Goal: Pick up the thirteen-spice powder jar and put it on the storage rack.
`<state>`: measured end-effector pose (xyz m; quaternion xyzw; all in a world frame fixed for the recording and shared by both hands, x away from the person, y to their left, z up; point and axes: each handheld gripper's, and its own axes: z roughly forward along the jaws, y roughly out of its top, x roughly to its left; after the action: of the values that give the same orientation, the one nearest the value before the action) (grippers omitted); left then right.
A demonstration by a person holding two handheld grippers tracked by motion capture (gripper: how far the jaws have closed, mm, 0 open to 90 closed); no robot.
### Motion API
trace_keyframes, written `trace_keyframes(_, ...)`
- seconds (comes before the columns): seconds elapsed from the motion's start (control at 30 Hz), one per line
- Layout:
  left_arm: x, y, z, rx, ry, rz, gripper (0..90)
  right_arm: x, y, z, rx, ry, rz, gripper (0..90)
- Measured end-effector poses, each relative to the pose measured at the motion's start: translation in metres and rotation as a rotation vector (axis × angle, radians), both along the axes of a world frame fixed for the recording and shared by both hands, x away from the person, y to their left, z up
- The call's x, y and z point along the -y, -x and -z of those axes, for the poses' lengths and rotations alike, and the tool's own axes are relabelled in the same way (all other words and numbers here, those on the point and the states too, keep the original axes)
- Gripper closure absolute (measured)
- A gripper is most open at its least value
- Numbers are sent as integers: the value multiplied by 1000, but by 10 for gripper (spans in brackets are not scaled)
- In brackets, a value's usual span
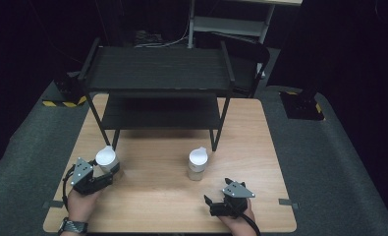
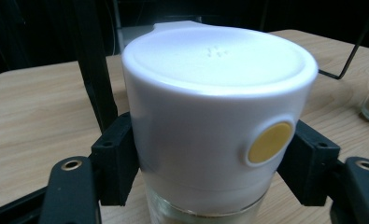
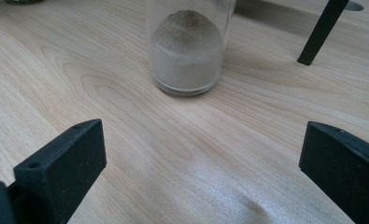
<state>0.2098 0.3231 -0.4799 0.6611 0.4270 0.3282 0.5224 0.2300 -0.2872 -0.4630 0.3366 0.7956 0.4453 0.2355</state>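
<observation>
**Left jar in the jaws, right jar waiting at eleven o'clock**

While the left hand-held gripper (image 1: 104,178) sits at the counter's (image 1: 157,196) near-left corner, its jaws are clamped on either side of the left jar (image 1: 106,161), gripping just under the white lid (image 2: 219,70) by the yellow button (image 2: 269,142). That jar stands upright, long axis vertical, close by the rack's (image 1: 157,73) front-left leg.

The right hand-held gripper (image 1: 216,202) rests low at the near-right edge with its jaws spread wide and nothing between them. Its target, the right jar (image 1: 197,164), stands upright at about eleven o'clock from it, near but apart, lid up, with pale powder (image 3: 186,51) heaped in the glass. In my judgement, a short push forward and slightly left, jaws kept level, would bracket the glass body.
</observation>
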Motion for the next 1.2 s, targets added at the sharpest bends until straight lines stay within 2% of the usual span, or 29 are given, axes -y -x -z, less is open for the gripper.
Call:
trace_keyframes(0.13,1,3,-7,24,5,11,303,0,0,0,-1,0,3,1)
trace_keyframes(0.23,0,4,-12,28,14,28,304,-1,0,0,-1,1,4,2)
trace_keyframes(0.37,3,7,-19,47,-2,41,303,0,0,0,0,-2,4,2)
trace_keyframes(0.47,5,10,-28,69,2,54,304,0,0,0,0,-1,4,2)
trace_keyframes(0.73,7,14,-45,92,4,74,303,-1,0,0,-2,0,6,2)
trace_keyframes(1.07,11,16,-57,103,9,89,303,-2,0,-1,-4,5,10,2)
trace_keyframes(1.2,10,16,-62,103,25,97,303,-1,0,0,-4,1,10,2)
